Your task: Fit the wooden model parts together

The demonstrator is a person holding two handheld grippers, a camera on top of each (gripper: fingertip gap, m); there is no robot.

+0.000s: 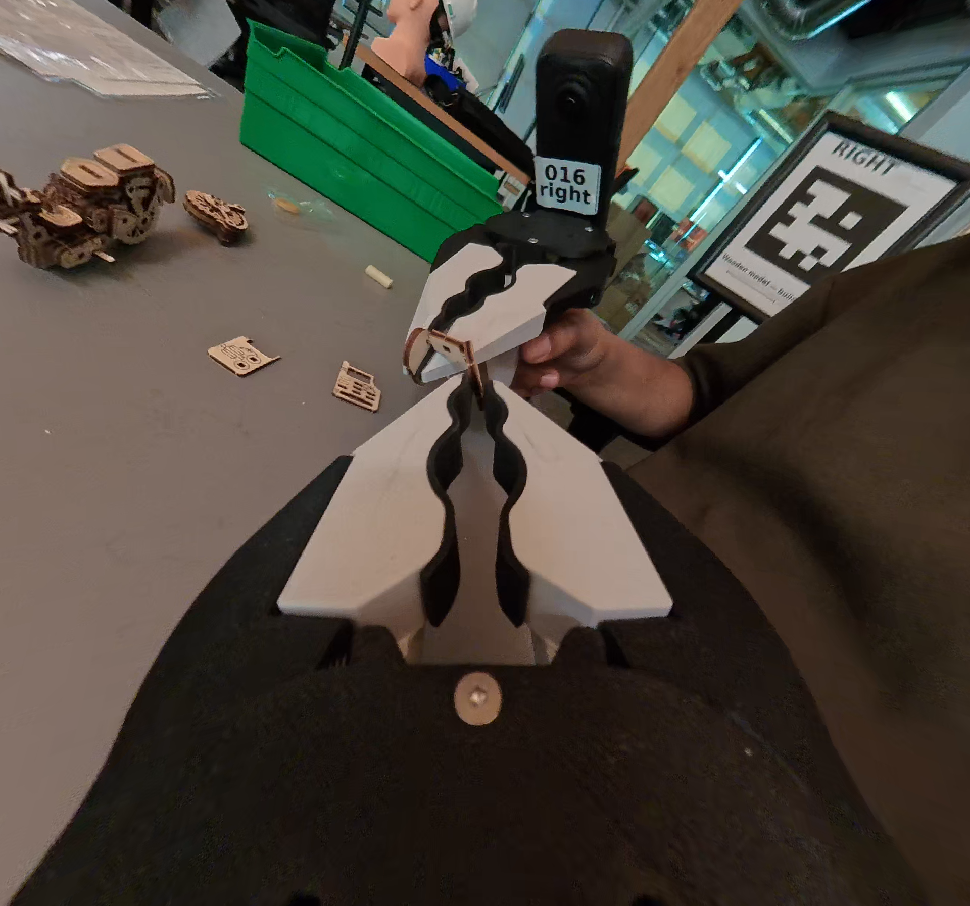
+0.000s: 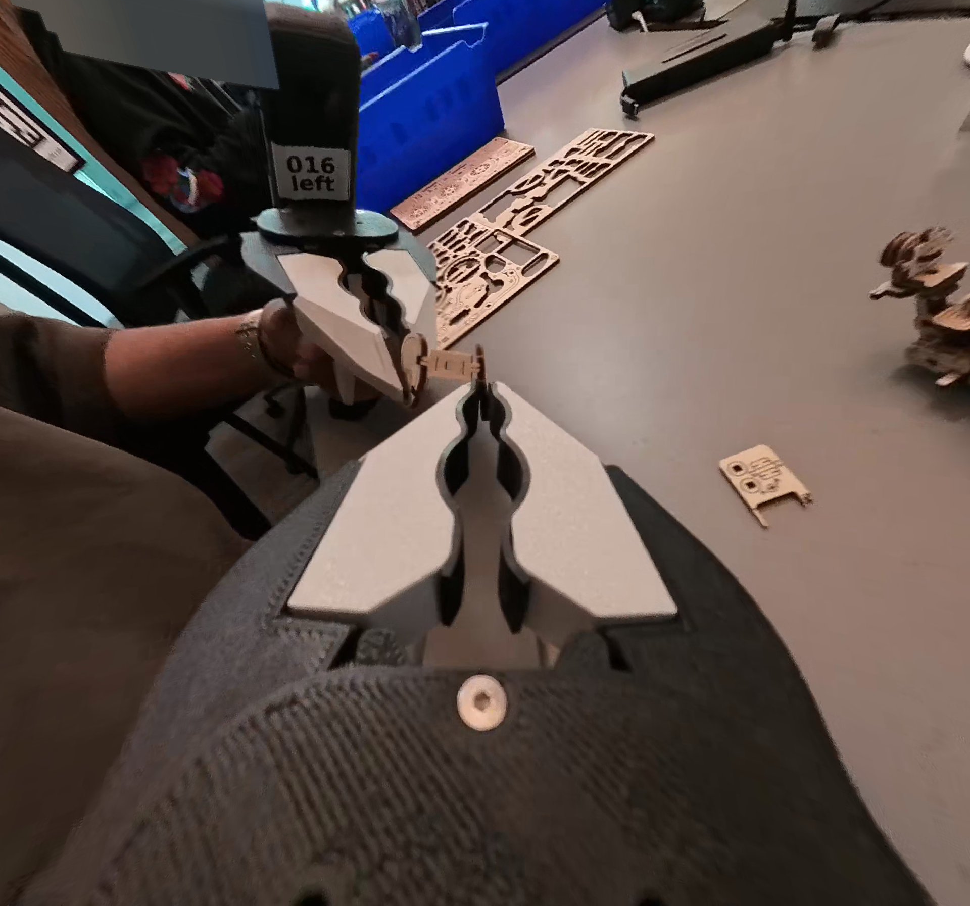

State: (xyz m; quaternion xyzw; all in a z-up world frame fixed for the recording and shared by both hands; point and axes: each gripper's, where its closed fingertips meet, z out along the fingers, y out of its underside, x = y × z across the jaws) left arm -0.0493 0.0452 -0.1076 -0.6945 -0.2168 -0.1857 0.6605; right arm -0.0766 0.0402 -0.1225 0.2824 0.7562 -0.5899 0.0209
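Wooden sub-assembly (image 1: 443,356) pinched at opposite ends by left gripper (image 1: 475,390) and right gripper (image 1: 428,351), seemingly above grey table (image 1: 157,461).

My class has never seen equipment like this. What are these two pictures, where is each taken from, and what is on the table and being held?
No robot is here. A person holds a hand-operated tool in each hand, each ending in two white jaws with a camera looking along them.

One picture looks along the left gripper, the other along the right gripper. Each view also shows the other tool farther off.

Both pairs of jaws are shut on opposite ends of one small wooden assembly, held above the grey table.

On the table lie a built wooden model, two flat wooden pieces, punched-out wooden sheets and a green bin.
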